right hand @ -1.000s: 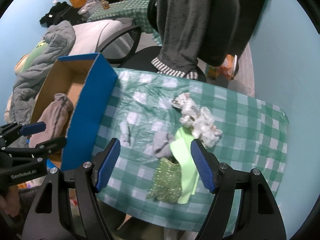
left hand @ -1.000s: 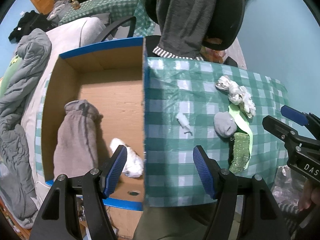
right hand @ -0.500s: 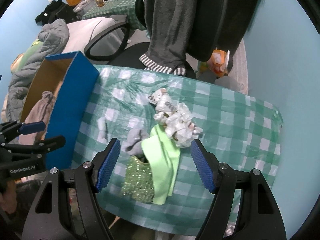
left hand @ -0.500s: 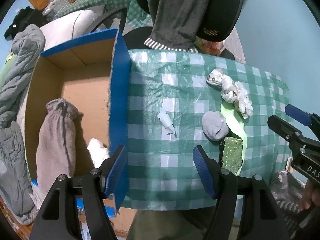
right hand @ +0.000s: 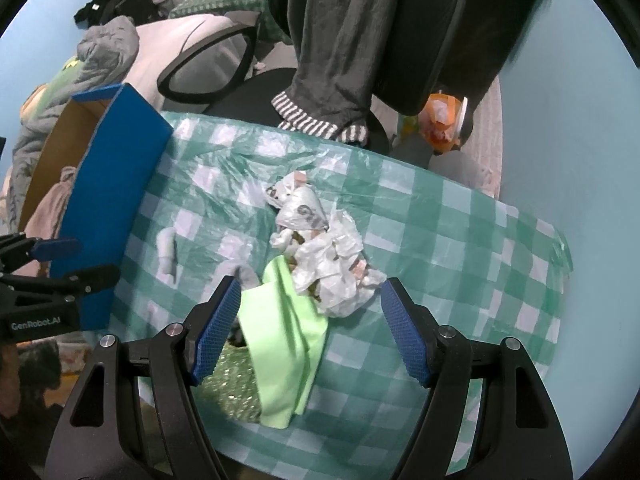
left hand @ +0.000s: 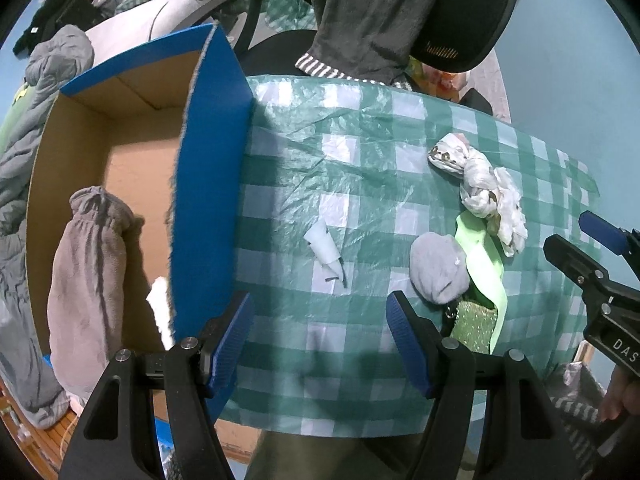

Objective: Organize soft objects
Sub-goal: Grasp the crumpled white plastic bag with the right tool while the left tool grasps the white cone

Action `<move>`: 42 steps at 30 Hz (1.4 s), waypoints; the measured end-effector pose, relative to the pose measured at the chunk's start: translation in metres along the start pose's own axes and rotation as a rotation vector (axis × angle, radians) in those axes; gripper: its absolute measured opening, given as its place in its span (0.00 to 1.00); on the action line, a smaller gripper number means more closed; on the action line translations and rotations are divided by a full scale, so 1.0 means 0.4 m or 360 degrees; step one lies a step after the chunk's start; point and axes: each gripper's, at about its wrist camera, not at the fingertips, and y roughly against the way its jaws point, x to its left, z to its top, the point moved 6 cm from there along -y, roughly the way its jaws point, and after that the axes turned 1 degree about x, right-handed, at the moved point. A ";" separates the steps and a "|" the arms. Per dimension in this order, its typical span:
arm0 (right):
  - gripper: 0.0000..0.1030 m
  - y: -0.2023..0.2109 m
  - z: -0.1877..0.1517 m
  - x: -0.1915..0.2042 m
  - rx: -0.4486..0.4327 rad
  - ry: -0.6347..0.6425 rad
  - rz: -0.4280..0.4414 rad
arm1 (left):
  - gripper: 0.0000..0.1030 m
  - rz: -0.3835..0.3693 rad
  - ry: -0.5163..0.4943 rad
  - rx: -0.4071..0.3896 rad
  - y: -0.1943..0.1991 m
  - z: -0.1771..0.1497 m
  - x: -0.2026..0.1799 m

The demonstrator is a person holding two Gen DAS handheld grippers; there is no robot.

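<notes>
Between the spread jaws of the right gripper (right hand: 310, 330) lies the green cloth (right hand: 282, 340), a folded strip whose long axis runs away from the camera toward the crumpled white bag (right hand: 320, 248) that overlaps its far end. Both grippers are released and hold nothing. The left gripper (left hand: 320, 340) hangs over bare checked bench (left hand: 360, 128) beside the blue wall of the cardboard box (left hand: 208, 184), with a small white scrap (left hand: 326, 246) just ahead of it and the grey sock (left hand: 438, 268) off to its right. The right hand is plainly nearer the cloth pile; I judge it will take the green cloth, closing across its short width, while the box waits well off on the left.
</notes>
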 end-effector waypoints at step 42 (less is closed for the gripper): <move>0.72 -0.231 0.067 0.009 0.0141 0.0211 -0.0086 | 0.68 0.0032 0.0252 0.0175 -0.195 0.048 0.053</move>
